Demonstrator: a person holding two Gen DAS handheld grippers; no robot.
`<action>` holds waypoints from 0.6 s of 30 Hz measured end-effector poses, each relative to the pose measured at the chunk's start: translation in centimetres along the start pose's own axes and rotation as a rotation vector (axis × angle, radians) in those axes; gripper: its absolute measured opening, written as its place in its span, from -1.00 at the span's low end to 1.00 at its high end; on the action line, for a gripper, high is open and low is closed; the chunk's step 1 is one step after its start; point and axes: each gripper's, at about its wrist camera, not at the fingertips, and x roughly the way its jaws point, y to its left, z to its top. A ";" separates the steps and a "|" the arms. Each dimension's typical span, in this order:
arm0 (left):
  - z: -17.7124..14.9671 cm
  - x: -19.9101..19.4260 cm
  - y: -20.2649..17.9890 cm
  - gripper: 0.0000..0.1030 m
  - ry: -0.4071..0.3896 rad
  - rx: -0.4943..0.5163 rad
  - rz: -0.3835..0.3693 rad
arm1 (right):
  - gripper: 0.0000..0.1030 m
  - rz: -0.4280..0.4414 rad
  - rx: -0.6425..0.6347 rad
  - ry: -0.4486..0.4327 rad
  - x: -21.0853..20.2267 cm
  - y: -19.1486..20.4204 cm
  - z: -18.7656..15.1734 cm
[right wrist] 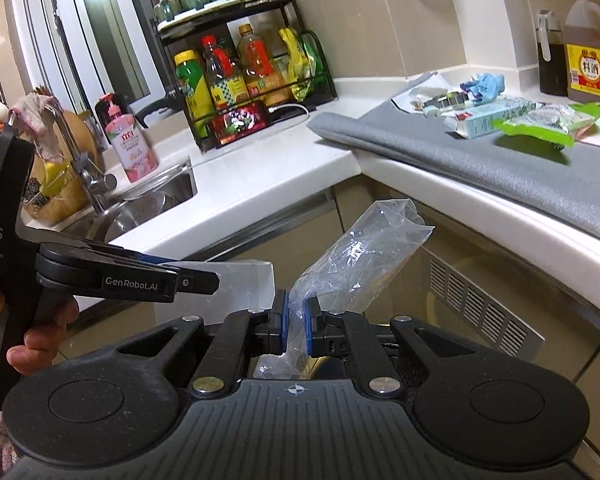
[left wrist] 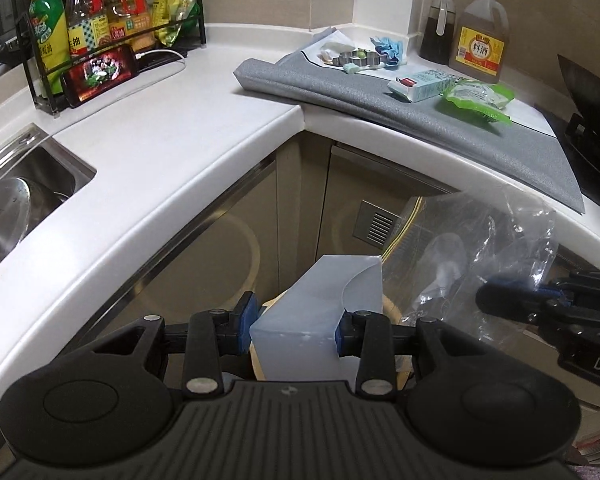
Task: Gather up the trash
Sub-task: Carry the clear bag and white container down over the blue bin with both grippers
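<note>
My left gripper (left wrist: pixel 294 328) is shut on a pale translucent white box (left wrist: pixel 324 304), its blue pads pressing both sides, below the counter edge in front of the cabinet doors. A beige rim (left wrist: pixel 392 308) shows beneath the box. My right gripper (right wrist: pixel 296 328) is shut on a crumpled clear plastic bag (right wrist: pixel 360 256) that sticks up and to the right. In the left wrist view the right gripper (left wrist: pixel 500 300) and the bag (left wrist: pixel 480 236) sit just right of the box. More litter lies on the grey mat (left wrist: pixel 420 120): a green packet (left wrist: pixel 480 98), a light-blue carton (left wrist: pixel 424 86) and a blue glove (left wrist: pixel 388 46).
The white L-shaped counter (left wrist: pixel 180 132) wraps around the corner cabinet with a vent grille (left wrist: pixel 380 222). A steel sink (left wrist: pixel 28 200) is at the left. A black rack of bottles (left wrist: pixel 100 20) and a phone (left wrist: pixel 100 72) stand behind. Two oil jugs (left wrist: pixel 482 36) and a dark stove (left wrist: pixel 592 136) are at the right.
</note>
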 end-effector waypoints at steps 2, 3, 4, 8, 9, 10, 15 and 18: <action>-0.1 0.2 -0.1 -0.22 0.005 -0.001 -0.001 | -0.82 -0.001 0.003 0.012 0.3 0.0 -0.1; -0.1 0.4 0.0 -0.22 0.009 -0.001 0.000 | -0.82 -0.001 0.003 0.018 0.5 0.0 -0.1; -0.1 0.5 0.0 -0.22 0.012 -0.002 -0.001 | -0.82 -0.001 0.004 0.023 0.6 -0.1 -0.1; -0.1 0.9 0.0 -0.22 0.021 -0.003 -0.004 | -0.82 -0.005 0.005 0.037 1.1 -0.2 -0.2; -0.1 1.0 0.0 -0.22 0.023 -0.002 -0.004 | -0.82 -0.006 0.006 0.040 1.1 -0.2 -0.2; -0.1 1.1 0.0 -0.22 0.024 -0.002 -0.004 | -0.82 -0.008 0.007 0.044 1.2 -0.2 -0.3; -0.1 1.5 -0.2 -0.22 0.031 0.004 -0.001 | -0.82 -0.014 0.014 0.060 1.7 -0.4 -0.3; -0.2 1.9 -0.2 -0.22 0.038 0.003 -0.003 | -0.82 -0.018 0.016 0.074 2.0 -0.5 -0.3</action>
